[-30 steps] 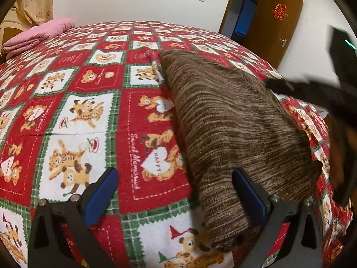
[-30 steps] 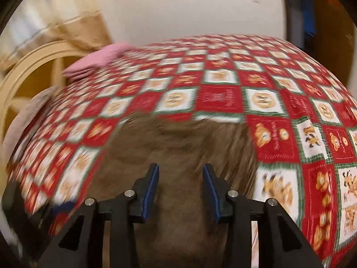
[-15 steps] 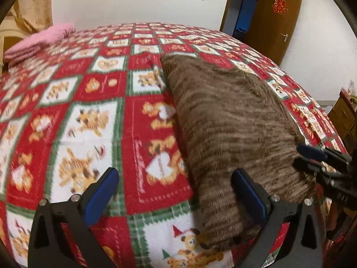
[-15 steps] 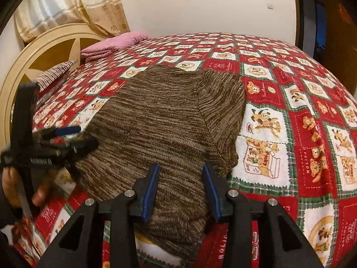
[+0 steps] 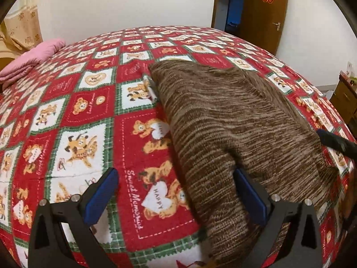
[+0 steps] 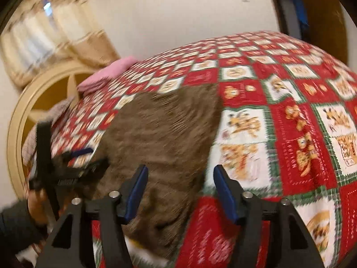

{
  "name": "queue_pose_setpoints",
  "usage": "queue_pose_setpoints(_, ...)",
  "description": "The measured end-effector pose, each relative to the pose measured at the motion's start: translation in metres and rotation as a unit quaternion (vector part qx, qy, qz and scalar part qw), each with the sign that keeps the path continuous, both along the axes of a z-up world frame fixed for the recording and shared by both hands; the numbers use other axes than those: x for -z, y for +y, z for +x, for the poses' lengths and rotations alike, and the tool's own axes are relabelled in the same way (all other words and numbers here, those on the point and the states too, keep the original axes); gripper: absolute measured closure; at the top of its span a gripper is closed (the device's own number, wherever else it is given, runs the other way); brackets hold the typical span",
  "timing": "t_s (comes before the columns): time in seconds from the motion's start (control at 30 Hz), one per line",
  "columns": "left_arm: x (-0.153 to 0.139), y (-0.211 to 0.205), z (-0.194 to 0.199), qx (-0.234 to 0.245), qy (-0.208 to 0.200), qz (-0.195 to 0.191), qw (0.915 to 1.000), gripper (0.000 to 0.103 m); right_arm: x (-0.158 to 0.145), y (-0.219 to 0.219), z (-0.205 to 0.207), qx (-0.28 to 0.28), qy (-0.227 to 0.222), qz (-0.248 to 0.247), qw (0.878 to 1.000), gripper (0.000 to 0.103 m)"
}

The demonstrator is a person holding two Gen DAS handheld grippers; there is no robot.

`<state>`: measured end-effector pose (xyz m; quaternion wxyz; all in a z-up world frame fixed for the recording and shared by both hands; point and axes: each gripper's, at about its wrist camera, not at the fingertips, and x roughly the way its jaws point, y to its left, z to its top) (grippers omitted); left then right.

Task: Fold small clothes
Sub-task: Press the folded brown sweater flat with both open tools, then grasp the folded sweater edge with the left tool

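Note:
A brown striped knit garment [image 5: 232, 129] lies folded lengthwise on the red bear-print bedspread [image 5: 73, 116]. My left gripper [image 5: 176, 192] is open and empty, straddling the garment's near left edge, low over the bed. My right gripper [image 6: 180, 189] is open and empty over the garment's near right edge [image 6: 160, 147]. The right wrist view is blurred. The left gripper also shows in the right wrist view [image 6: 82, 158], at the garment's left side. A tip of the right gripper shows at the right edge of the left wrist view [image 5: 334, 141].
A folded pink blanket [image 5: 31, 55] lies at the far left of the bed. A cream headboard [image 6: 26, 111] stands on the left in the right wrist view. A brown door [image 5: 263, 13] and a wooden cabinet [image 5: 345, 98] are beyond the bed on the right.
The right gripper's jaws have opened wider and it has swung right along the garment's near end. The left gripper has moved slightly nearer to the garment; its jaws remain open.

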<state>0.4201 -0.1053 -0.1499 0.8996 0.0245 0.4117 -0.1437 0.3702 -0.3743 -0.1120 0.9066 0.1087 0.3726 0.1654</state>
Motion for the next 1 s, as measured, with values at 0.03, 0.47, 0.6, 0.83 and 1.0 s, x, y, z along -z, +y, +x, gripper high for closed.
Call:
queue_pose_setpoints(0.03, 0.001, 0.001, 0.001, 0.001, 0.004, -0.007, 1.0000, 0.000, 0.002, -0.006, 0.009, 0.009, 0.007, 0.013, 1.000, 0.041)
queue_pose_setpoints(0.47, 0.007, 0.005, 0.003, 0.006, 0.019, -0.038, 0.9991, 0.000, 0.024, -0.014, 0.105, 0.042, 0.062, 0.062, 0.995, 0.041)
queue_pose_setpoints(0.6, 0.008, 0.006, 0.003, 0.010, 0.020, -0.046, 0.9987, 0.000, 0.027, -0.011, 0.122, 0.033, 0.063, 0.085, 0.994, 0.041)
queue_pose_setpoints(0.83, 0.006, 0.006, 0.004, 0.030, 0.021, -0.067, 0.9971, 0.003, 0.032, -0.006, 0.138, 0.014, 0.064, 0.115, 0.991, 0.041)
queue_pose_setpoints(1.0, 0.005, 0.004, 0.003, 0.055, 0.023, -0.090, 0.9942, 0.021, 0.036, 0.002, 0.140, -0.011, 0.080, 0.129, 0.988, 0.071)
